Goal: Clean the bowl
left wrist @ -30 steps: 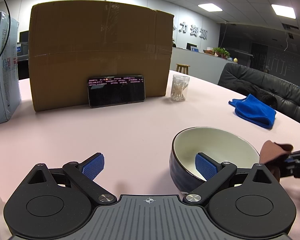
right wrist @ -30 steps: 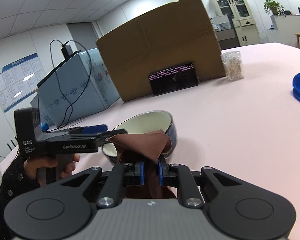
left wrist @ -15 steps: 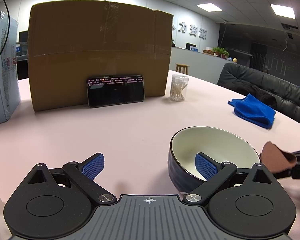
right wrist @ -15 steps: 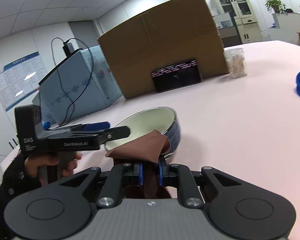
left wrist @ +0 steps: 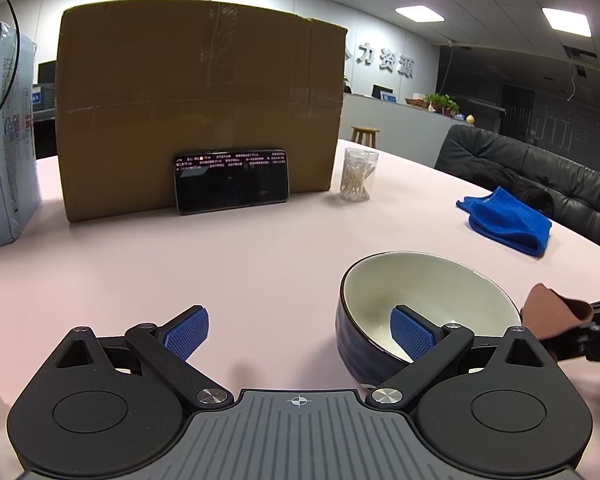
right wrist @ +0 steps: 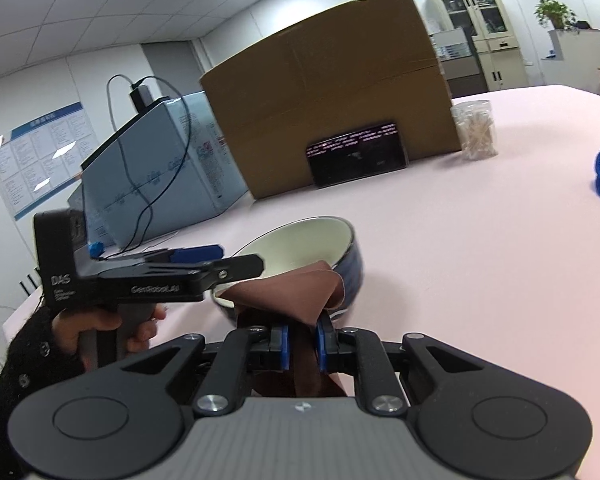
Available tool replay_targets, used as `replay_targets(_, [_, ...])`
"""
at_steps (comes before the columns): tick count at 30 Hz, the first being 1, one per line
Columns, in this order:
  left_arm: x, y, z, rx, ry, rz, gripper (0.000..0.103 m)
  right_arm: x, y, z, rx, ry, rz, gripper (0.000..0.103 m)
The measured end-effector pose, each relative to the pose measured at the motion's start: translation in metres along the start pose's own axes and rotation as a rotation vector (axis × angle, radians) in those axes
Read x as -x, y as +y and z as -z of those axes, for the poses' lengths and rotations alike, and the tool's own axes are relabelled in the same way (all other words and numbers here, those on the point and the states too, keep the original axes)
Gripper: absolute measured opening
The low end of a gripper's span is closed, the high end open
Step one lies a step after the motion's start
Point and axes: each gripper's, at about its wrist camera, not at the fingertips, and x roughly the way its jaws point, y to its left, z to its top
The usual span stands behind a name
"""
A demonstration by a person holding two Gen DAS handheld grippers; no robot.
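Bowl (left wrist: 420, 304) sits on the bench (left wrist: 260, 264), my left tool (left wrist: 300, 332) spread wide, one finger inside the rim; my right tool (right wrist: 302, 346) clamps the brown cloth (right wrist: 292, 292) beside it; wiping, I judge, is not finished.

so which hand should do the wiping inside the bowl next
Right. The right gripper is already shut on the brown cloth, just at the bowl rim. The left gripper is open and empty, one finger inside the bowl, so it looks better suited to steadying it.
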Motion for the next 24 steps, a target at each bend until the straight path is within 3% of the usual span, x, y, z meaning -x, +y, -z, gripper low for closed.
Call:
replay_targets(4, [0.002, -0.002, 0.000, 0.000, -0.001, 0.003, 0.099, 0.001, 0.003, -0.001, 0.008, -0.004, -0.010, 0.016])
replay_targets(16, [-0.002, 0.002, -0.001, -0.002, 0.000, 0.005, 0.099, 0.001, -0.019, -0.015, -0.015, -0.068, 0.121, 0.016])
replay_targets(24, [-0.004, 0.002, 0.000, -0.009, 0.000, 0.007, 0.099, -0.004, -0.018, -0.018, -0.005, -0.071, 0.118, 0.016])
